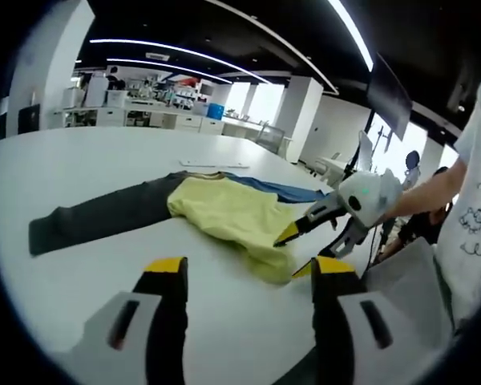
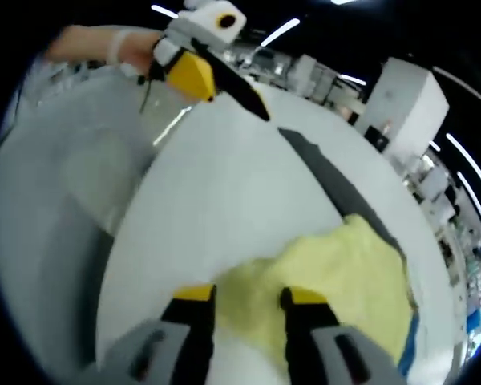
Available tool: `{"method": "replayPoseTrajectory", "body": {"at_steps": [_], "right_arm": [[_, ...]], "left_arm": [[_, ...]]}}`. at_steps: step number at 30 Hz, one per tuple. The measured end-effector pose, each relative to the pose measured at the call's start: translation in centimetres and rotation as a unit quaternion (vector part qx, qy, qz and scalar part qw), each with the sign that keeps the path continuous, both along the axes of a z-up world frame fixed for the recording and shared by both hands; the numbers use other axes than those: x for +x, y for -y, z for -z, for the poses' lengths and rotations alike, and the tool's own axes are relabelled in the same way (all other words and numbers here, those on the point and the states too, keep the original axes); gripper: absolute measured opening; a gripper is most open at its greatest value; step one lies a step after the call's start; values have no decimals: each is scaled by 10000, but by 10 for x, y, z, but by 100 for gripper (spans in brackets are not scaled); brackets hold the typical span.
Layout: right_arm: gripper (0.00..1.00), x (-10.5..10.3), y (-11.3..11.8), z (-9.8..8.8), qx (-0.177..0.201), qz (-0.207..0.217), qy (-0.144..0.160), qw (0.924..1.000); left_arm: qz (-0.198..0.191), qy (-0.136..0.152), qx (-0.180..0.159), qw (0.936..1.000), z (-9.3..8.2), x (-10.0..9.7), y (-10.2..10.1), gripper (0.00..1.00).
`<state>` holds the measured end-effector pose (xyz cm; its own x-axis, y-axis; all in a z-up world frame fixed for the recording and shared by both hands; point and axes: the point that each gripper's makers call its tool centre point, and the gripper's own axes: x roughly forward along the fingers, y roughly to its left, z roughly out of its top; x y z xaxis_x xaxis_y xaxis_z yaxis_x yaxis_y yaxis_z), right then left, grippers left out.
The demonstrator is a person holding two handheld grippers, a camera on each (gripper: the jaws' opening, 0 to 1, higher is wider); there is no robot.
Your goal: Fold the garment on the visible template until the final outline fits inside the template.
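Yellow garment (image 1: 232, 216), crumpled on white table (image 1: 88, 160), overlapping one dark garment (image 1: 104, 212) and one blue garment (image 1: 293, 191). Likely soft, light, limp; best taken at a corner or hem edge. Left gripper (image 1: 248, 277) above bare table, jaws wide, empty. Right gripper (image 2: 244, 298) at yellow cloth's near edge, jaws apart, cloth between, not yet pinched. Three garments, two grippers.

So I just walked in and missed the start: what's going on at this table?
A person is working over a pile of clothes on a white table with two handheld grippers. The right gripper has its open jaws at the near edge of a yellow garment, which lies rumpled over a dark garment and a blue one. The left gripper is open above bare table, holding nothing.
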<state>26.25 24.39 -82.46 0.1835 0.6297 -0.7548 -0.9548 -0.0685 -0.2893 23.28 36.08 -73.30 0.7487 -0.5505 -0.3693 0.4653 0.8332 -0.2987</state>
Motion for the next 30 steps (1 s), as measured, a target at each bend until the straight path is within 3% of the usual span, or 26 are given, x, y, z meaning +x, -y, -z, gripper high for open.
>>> {"method": "replayPoseTrajectory", "body": {"at_steps": [5, 10, 15, 24, 30], "right_arm": [[1, 8, 0, -6, -15, 224, 51, 9997], [0, 18, 1, -17, 236, 387, -177, 9988], [0, 35, 0, -43, 532, 614, -404, 9959], [0, 105, -6, -98, 1183, 1278, -806, 9814], [0, 151, -2, -111, 1465, 1809, -907, 9683]], "left_arm": [[-20, -30, -21, 10000, 2, -1, -1, 59], [12, -79, -22, 10000, 6, 0, -1, 59], [70, -77, -55, 9999, 6, 4, 4, 58], [180, -84, -99, 9998, 5, 16, 12, 56], [199, -118, -163, 9996, 7, 21, 15, 55]]}}
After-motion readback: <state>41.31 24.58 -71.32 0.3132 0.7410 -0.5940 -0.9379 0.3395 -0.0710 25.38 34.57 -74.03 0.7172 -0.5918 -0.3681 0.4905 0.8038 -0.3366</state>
